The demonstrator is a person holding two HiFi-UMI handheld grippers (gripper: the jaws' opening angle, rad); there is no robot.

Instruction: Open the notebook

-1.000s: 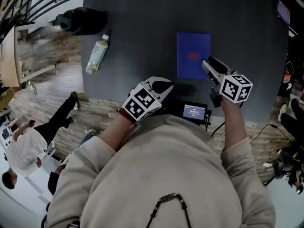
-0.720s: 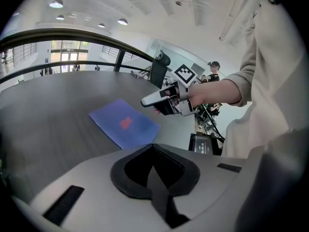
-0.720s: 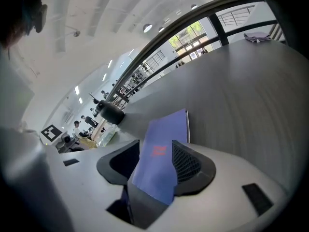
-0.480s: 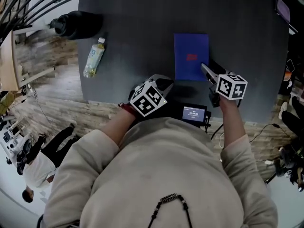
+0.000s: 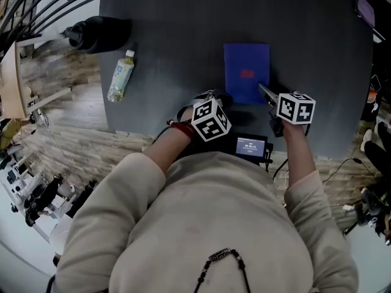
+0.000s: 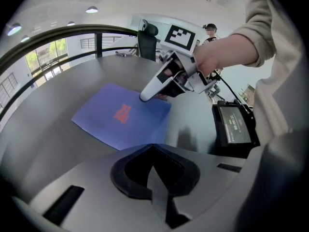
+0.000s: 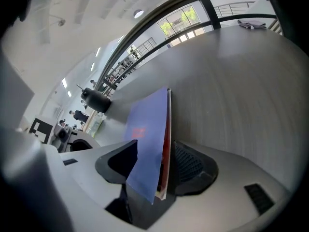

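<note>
On table [image 5: 305,29]: one notebook [image 5: 246,66], one bottle [image 5: 121,73]. Right gripper [image 5: 263,89] fingers just spreading, notebook corner between; left gripper [image 6: 153,164] fingers clenched, empty.

Your pictures are bright and evenly lit. Light comes from ceiling lights [image 6: 91,8] and from windows [image 7: 181,18] at the far side. In both gripper views the dark table [image 5: 183,41] shines pale with glare, and a soft grey shadow lies on it. Every view bends at the edges and has dark corners. The near corner of the notebook [image 7: 149,144] looks a little blurry.
</note>
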